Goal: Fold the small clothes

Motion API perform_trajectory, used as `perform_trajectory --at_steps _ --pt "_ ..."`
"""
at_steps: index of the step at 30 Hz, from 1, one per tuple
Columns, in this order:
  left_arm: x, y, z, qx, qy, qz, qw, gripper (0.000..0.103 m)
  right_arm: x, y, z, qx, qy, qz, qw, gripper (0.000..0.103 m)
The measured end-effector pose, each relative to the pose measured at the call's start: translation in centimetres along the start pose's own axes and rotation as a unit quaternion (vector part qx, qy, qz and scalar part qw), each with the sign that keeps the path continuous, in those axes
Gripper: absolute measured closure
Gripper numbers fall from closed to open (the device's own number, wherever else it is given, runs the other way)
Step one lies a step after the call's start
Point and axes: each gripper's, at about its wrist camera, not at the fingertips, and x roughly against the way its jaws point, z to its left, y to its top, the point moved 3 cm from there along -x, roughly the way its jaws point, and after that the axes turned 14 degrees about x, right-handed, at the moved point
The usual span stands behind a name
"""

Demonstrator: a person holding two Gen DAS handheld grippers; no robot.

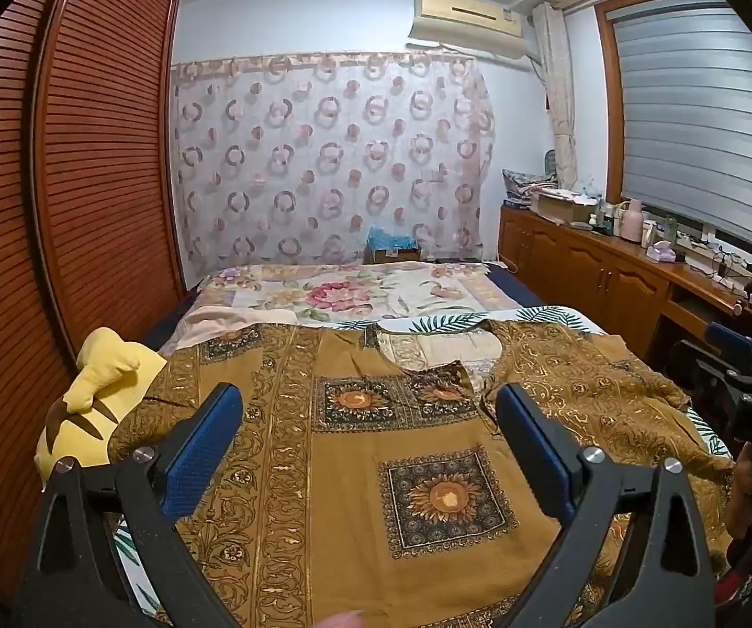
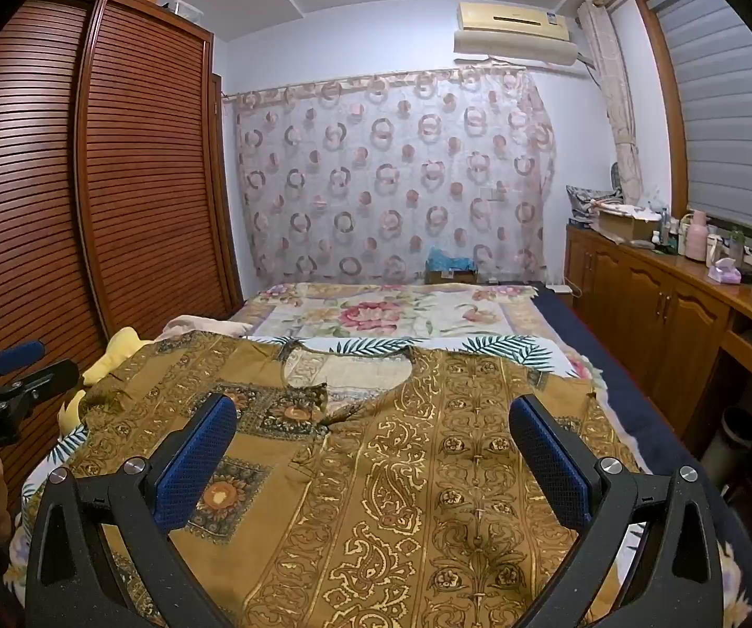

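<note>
Spread flat on the bed (image 1: 417, 298), the brown patterned tunic (image 1: 376, 429) lies beneath and between both grippers' fingers, which are held wide apart, empty. A single layer could be pinched, or the leaf-print sheet (image 2: 506, 353) caught with it. A yellow plush toy (image 1: 98, 397) beyond the left fingers is shown fully only by the left view.

The left gripper (image 1: 370, 408) and right gripper (image 2: 373, 418) look alike: 2 matte black angular arms each, tipped with blue textured pads (image 1: 203, 450) and fastened by round silver screws (image 1: 593, 454). White lettering, seemingly "DAS", marks one black body. A fingertip (image 1: 344, 618) shows, no sleeve discernible.
</note>
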Motion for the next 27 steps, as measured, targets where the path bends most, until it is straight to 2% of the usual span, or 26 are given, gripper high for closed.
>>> perform_trajectory --at_steps 27 --pt "0.17 0.06 -0.22 -0.003 0.001 -0.003 1.0000 0.005 0.03 0.01 0.11 0.000 0.000 0.001 1.000 0.000"
